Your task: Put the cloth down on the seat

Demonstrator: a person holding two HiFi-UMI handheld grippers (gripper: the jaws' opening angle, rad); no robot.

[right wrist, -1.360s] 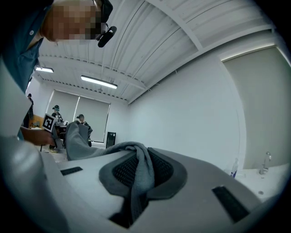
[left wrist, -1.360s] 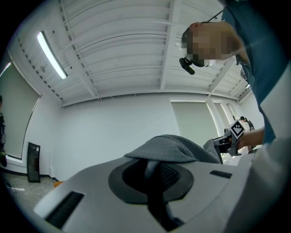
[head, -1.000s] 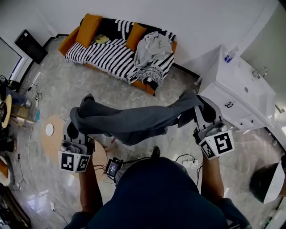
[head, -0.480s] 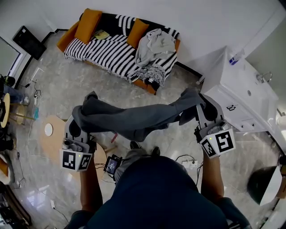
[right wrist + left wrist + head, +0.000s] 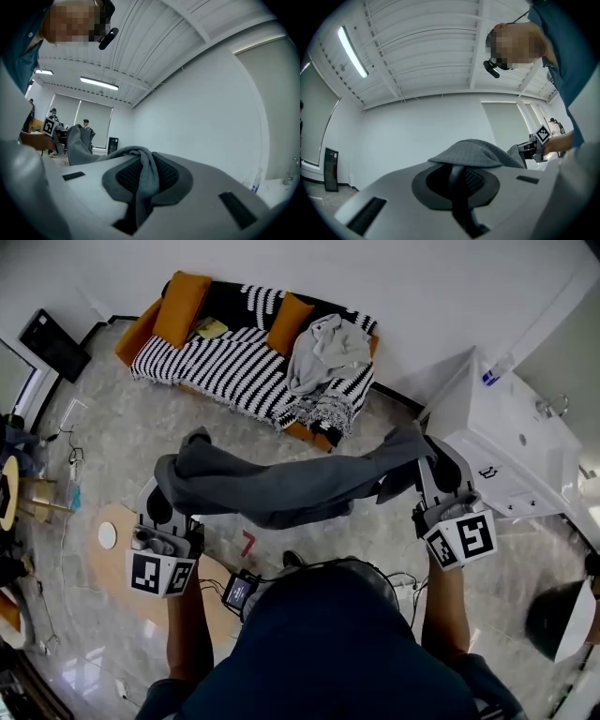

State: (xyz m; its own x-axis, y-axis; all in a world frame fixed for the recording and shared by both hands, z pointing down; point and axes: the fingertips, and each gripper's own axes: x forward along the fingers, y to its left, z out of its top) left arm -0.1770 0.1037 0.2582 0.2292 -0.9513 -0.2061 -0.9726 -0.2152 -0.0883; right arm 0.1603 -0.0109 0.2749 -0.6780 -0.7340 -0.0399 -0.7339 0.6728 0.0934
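Note:
A dark grey cloth hangs stretched between my two grippers, sagging a little in the middle above the marble floor. My left gripper is shut on its left end; in the left gripper view the cloth folds over the closed jaws. My right gripper is shut on the right end, and in the right gripper view a strip of cloth runs down between the pads. The seat is a sofa with a black-and-white striped cover and orange cushions, standing farther ahead against the wall.
A light grey garment lies on the sofa's right end. A white cabinet with a sink stands at the right. A round wooden stool and cables lie on the floor at the left. The person's legs and a small device are below the cloth.
The view has shifted slightly toward the sofa. The cloth stays stretched between both grippers, its middle fold now hanging less low.

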